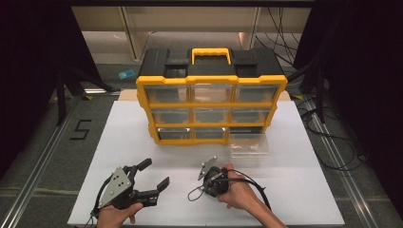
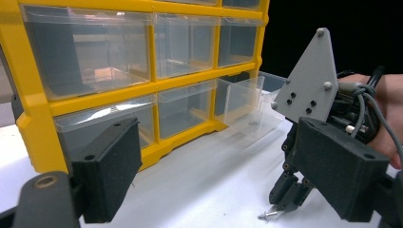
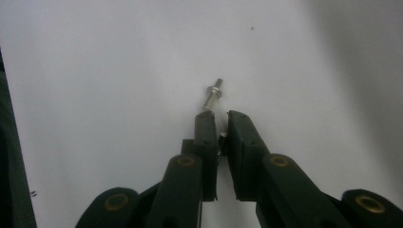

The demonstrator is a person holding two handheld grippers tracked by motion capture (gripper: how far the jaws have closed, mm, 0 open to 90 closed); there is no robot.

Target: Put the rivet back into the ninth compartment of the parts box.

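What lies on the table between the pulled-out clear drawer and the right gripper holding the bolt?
Nothing: in the high view, bare white table separates the clear drawer from the right gripper, which pinches the bolt.

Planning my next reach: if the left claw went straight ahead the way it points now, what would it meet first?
Probably the yellow drawer cabinet: the left claw stands open, facing its lower clear drawers. Depth is unclear; the right claw sits just right of that line.

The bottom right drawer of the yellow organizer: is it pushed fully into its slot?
No: in the high view the clear drawer stands pulled out on the white table, in front of the organizer.
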